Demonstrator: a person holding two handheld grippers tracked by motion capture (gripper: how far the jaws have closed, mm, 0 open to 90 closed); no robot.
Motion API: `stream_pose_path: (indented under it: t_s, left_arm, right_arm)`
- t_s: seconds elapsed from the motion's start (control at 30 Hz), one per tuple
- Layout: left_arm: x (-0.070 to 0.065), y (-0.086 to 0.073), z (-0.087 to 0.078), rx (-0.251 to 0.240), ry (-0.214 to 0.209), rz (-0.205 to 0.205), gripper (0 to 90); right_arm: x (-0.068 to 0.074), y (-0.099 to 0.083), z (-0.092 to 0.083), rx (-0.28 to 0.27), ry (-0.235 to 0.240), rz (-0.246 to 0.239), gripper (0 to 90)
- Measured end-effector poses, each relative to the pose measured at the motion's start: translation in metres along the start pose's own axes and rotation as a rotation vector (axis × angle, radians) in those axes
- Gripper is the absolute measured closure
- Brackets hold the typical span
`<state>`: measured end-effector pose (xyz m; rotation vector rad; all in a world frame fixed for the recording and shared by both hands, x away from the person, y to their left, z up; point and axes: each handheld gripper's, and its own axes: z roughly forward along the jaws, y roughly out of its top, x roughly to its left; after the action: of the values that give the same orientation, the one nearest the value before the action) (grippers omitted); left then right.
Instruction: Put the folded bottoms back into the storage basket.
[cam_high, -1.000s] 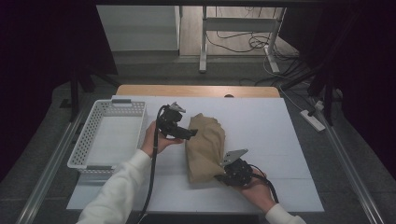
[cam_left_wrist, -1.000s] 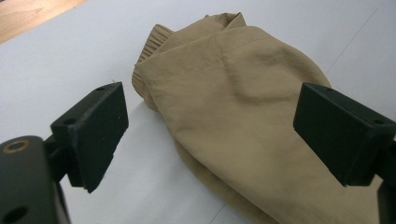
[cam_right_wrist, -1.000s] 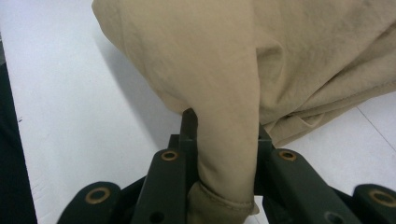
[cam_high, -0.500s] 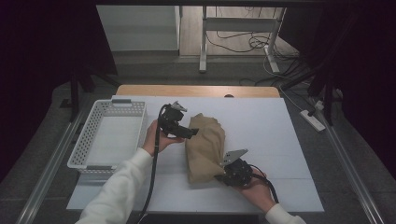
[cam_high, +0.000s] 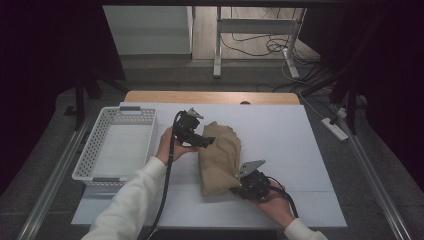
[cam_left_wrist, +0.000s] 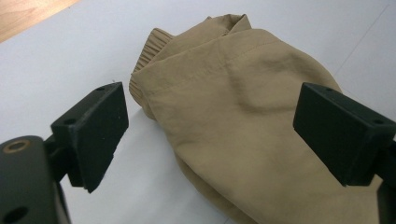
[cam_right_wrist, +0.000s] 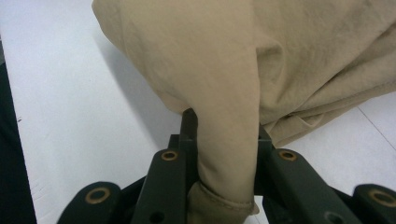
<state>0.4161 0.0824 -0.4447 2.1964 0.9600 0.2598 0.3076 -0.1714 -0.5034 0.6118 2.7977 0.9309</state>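
The tan garment (cam_high: 220, 157) lies bunched in a soft, rumpled heap on the smooth white table (cam_high: 300, 140), a matte woven cloth with a ribbed elastic cuff (cam_left_wrist: 152, 46) showing at the far end. The right tongs (cam_high: 240, 186) are clamped tight on a fold of it, and the cloth bulges up between the two black jaws in a thick roll with a stitched hem at the bottom. The left tongs (cam_high: 207, 142) gape wide, their blocky black pads (cam_left_wrist: 95, 128) straddling the heap's upper end, empty, not pressing on it. A perforated white plastic basket (cam_high: 117, 145) sits beyond the left tongs.
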Motion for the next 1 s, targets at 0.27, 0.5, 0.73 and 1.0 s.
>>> stream_pose_path:
  t_s: [0.27,0.5,0.73,1.0]
  left_arm:
    - [0.002,0.0,0.004,0.012,-0.001,-0.005,10.9]
    - [0.004,0.001,0.01,0.027,0.003,-0.006,10.9]
    - [0.006,0.001,0.014,0.038,0.003,-0.016,10.9]
    - [0.01,0.0,0.019,0.052,0.005,-0.028,10.9]
  right_arm:
    - [0.0,0.0,0.0,0.0,0.0,-0.001,74.8]
    - [0.0,0.0,0.0,0.002,0.0,0.0,74.8]
    - [0.0,0.0,0.0,0.0,0.001,0.0,74.8]
    - [0.0,0.0,0.0,0.0,0.001,-0.002,74.8]
